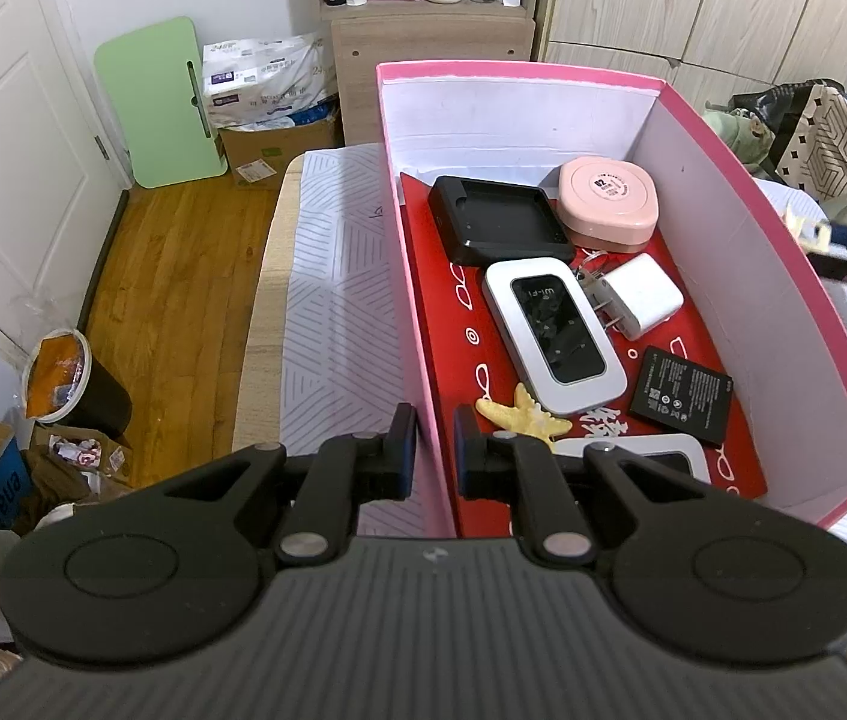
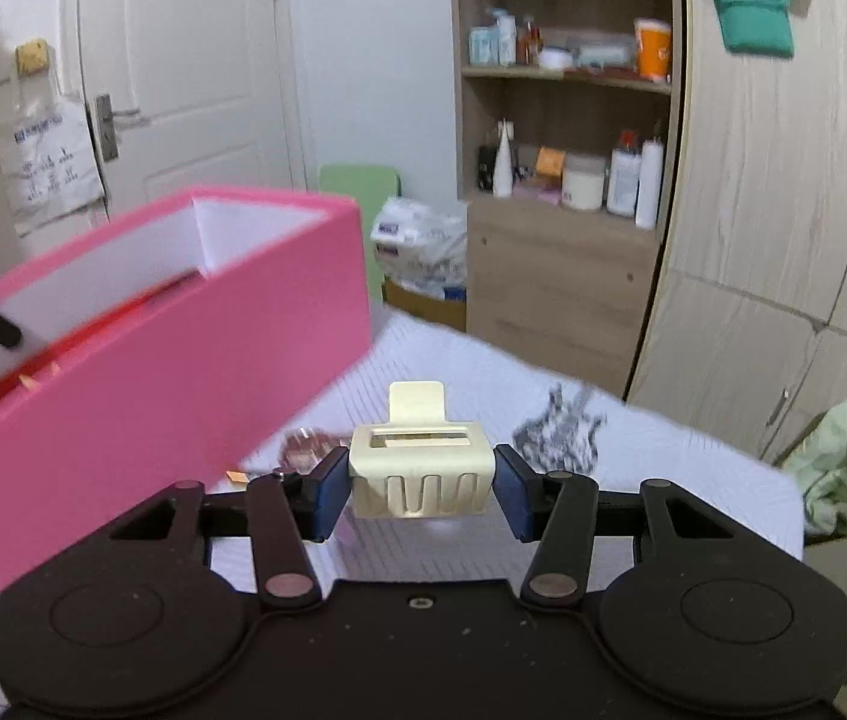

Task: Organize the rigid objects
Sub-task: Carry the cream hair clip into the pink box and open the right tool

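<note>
A pink box (image 1: 723,240) with a red lining stands on the bed. In it lie a black charging cradle (image 1: 498,219), a pink case (image 1: 609,198), a white Wi-Fi device (image 1: 552,330), a white plug (image 1: 642,294), a black battery (image 1: 684,393) and a yellow starfish (image 1: 522,414). My left gripper (image 1: 436,456) is shut on the box's left wall near its front corner. My right gripper (image 2: 420,489) is shut on a cream claw clip (image 2: 420,474), held in the air to the right of the box (image 2: 153,390). The left wrist view catches it at the right edge, blurred.
A white patterned bed cover (image 2: 483,372) lies under the box, with a dark spiky clip (image 2: 558,429) and a small reddish item (image 2: 309,444) on it. A shelf unit (image 2: 561,180) and wardrobe (image 2: 783,210) stand behind. A bin (image 1: 72,384) and a green board (image 1: 162,102) are on the floor at left.
</note>
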{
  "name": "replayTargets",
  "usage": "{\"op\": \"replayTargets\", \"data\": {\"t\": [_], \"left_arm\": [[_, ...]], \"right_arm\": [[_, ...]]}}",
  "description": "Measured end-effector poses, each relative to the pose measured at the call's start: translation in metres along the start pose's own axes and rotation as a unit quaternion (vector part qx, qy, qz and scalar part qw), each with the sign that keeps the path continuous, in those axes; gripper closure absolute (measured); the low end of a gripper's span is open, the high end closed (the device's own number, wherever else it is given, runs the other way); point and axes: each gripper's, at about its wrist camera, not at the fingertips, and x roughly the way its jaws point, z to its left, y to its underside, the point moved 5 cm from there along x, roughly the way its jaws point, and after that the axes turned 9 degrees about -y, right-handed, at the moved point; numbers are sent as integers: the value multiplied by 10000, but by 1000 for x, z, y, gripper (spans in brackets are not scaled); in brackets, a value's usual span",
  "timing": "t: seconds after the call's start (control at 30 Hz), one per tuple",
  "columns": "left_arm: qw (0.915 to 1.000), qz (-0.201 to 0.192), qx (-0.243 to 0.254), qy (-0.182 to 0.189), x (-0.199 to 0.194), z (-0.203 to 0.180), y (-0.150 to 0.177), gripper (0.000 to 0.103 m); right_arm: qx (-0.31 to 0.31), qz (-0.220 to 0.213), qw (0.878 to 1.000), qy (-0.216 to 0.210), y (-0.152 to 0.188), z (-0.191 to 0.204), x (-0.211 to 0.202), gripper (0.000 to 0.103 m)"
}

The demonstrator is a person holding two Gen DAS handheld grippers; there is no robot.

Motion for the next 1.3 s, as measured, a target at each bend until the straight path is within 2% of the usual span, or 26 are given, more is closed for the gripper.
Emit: {"op": "replayTargets", "data": {"t": [0.13,0.3,0.4,0.53,0.67,0.8,0.9,0.97,1.17,1.3], "left_arm": [[10000,-22,-19,3,0,0,0,92],[10000,-36,-35,14,0,0,1,92],[10000,-29,6,-12,-1,0,0,92],[10000,-30,38,-23,-1,-1,0,92],[10000,-65,-55,15,-1,0,0,92],[9999,-76,-97,54,-1,2,1,92],[9999,-83,-113,95,-1,3,1,92],[9998,-84,-123,120,-1,4,1,92],[9998,-99,-124,142,0,4,2,92],[9996,-112,-161,179,0,5,2,92]], "right_arm": [[-169,-339,9990,-245,-26,26,-17,47],[-381,-601,9935,-885,-59,70,-23,47],[-643,-473,9901,-1155,-72,97,-12,47],[-1084,-35,9849,-1350,-80,129,16,47],[-921,520,9858,-1301,-89,145,53,47],[-188,1268,9827,-1333,-95,145,96,47],[366,1619,9763,-1389,-92,144,118,47],[572,1650,9761,-1297,-92,142,126,47],[137,1439,9878,-580,-102,142,145,47],[326,1538,9850,-711,-108,137,155,46]]}}
